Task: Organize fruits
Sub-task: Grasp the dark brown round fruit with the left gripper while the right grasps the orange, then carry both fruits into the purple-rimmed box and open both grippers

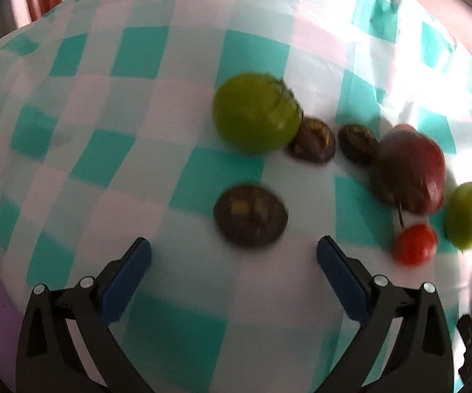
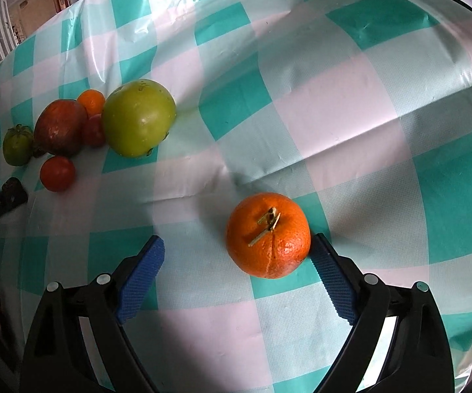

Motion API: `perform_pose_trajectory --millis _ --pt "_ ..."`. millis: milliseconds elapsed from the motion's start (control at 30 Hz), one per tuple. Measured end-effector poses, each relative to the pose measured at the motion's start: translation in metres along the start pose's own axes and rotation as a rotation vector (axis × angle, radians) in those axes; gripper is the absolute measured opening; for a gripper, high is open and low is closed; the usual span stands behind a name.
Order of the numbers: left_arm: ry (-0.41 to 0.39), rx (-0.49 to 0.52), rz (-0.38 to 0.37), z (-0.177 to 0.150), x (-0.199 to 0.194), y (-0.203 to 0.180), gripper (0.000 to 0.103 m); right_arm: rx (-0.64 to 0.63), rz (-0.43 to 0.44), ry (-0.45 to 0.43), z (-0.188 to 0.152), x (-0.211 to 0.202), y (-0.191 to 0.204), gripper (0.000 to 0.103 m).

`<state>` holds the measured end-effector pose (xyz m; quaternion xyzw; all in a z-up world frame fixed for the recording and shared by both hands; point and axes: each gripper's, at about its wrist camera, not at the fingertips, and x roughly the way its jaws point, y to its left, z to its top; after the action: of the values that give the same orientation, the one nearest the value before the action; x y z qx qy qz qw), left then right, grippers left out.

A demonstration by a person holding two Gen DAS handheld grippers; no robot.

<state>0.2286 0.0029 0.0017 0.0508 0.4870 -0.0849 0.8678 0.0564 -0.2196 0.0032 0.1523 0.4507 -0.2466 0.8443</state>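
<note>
Right gripper (image 2: pixel 237 257), spread, is bracketing the orange (image 2: pixel 268 234), needing centring; left gripper (image 1: pixel 234 253), spread, is facing a dark fruit (image 1: pixel 250 215).

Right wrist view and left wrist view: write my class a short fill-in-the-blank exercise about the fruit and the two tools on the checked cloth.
1. The orange lies between the open fingers of the ____ tool.
2. The left tool is open and holds ____.
3. The fruit nearest the left tool is a dark ____ one.
4. The checked cloth is white and ____.

Missing words: right; nothing; brown; green
</note>
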Motion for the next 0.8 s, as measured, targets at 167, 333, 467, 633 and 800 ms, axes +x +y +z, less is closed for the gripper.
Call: perform_pose_trajectory --millis 167,333,467,633,800 --pt "-0.036 0.07 -0.028 0.017 0.005 -0.009 0.065 -0.009 0.006 -0.007 -0.003 -0.005 -0.004 0.076" --pt "-0.035 0.131 -0.07 0.011 -0.006 -0.016 0.042 0.019 0.045 -0.003 0.0 -0.006 -0.025 0.045" --pt "-0.02 0.142 -0.098 -0.018 -0.03 -0.023 0.042 -0.004 0.064 0.008 -0.004 -0.011 -0.036 0.045" --pt "0.01 0.141 -0.121 -0.067 -0.066 -0.029 0.042 -0.059 0.109 0.02 -0.012 -0.027 -0.046 0.045" --pt "0.017 0.174 -0.126 -0.117 -0.11 -0.026 0.042 -0.193 0.168 0.035 -0.034 -0.051 -0.044 0.045"
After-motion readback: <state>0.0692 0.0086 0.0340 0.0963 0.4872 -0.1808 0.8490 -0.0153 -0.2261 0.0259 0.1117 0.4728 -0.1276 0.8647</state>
